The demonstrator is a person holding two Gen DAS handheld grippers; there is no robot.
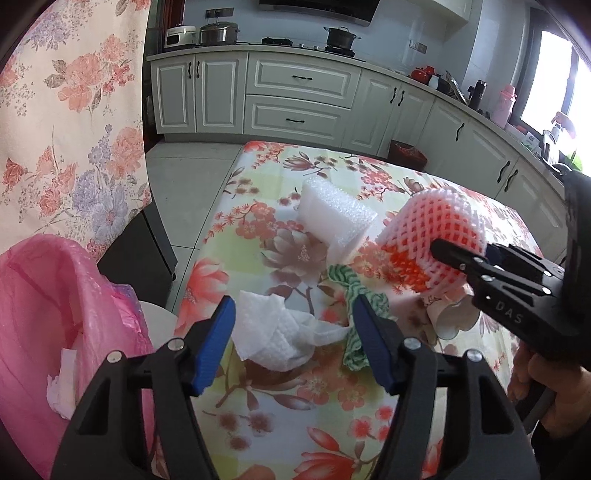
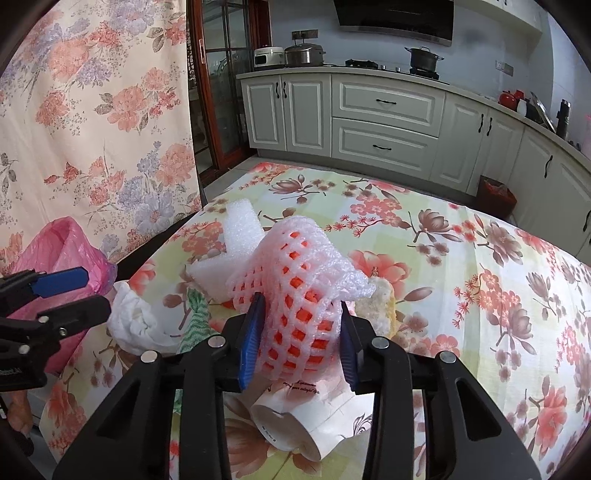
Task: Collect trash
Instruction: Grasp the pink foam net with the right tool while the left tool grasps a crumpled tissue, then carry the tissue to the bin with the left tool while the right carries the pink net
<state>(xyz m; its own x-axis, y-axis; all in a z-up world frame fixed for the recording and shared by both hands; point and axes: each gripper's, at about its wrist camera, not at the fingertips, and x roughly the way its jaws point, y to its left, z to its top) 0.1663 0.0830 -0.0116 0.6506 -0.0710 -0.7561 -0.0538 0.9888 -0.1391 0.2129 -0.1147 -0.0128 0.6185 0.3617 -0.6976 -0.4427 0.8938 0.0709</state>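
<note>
— Right gripper (image 2: 301, 341)?
— Clamped on the foam net (image 2: 295, 280), mid-table near the left edge.
— Left gripper (image 1: 293, 343)?
— Half-wide, straddling the crumpled tissue (image 1: 280, 332) there, pads not touching.

We see a kitchen | white cabinets (image 2: 384, 122) with dark handles along the far wall | pale tiled floor (image 1: 188, 184) | floral curtain (image 1: 70, 110) at left | daylight through the window (image 1: 550, 85) at right | black range hood (image 2: 395, 16) overhead
</note>
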